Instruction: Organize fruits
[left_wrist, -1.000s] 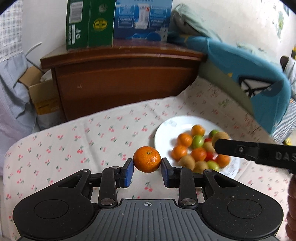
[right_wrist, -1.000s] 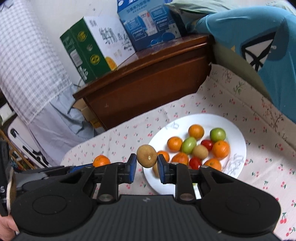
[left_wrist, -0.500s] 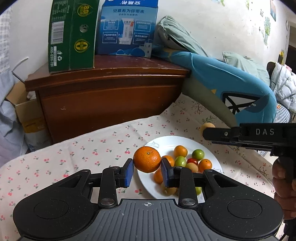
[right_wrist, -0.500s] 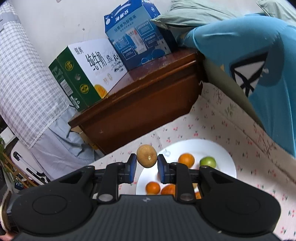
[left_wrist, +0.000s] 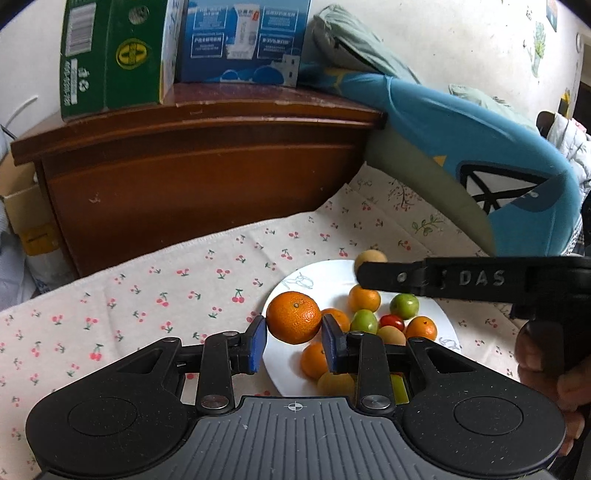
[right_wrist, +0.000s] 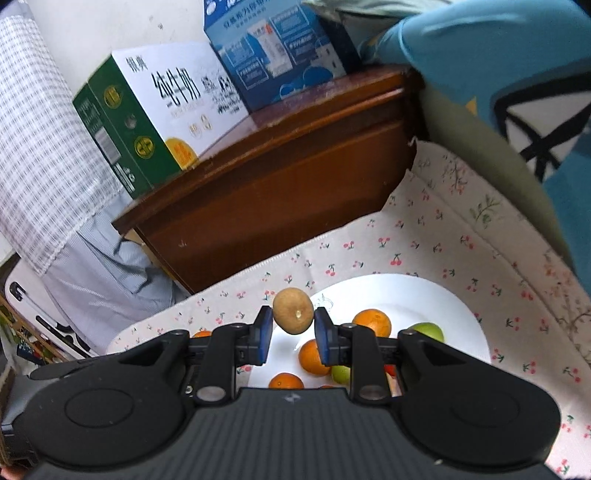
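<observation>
My left gripper is shut on an orange mandarin and holds it above the left edge of a white plate. The plate holds several small orange, green, red and brown fruits. My right gripper is shut on a brown kiwi and holds it above the plate's far left rim. In the left wrist view the right gripper's side reaches in from the right over the plate, with the kiwi at its tip.
The plate lies on a cherry-print cloth. Behind stands a wooden cabinet with a green carton and a blue carton. A blue cushion lies at the right. A cardboard box sits at the left.
Both grippers have shifted over the plate while keeping their fruits. The left gripper has moved closer to the plate. The right gripper has come lower, toward the plate's far left rim.
</observation>
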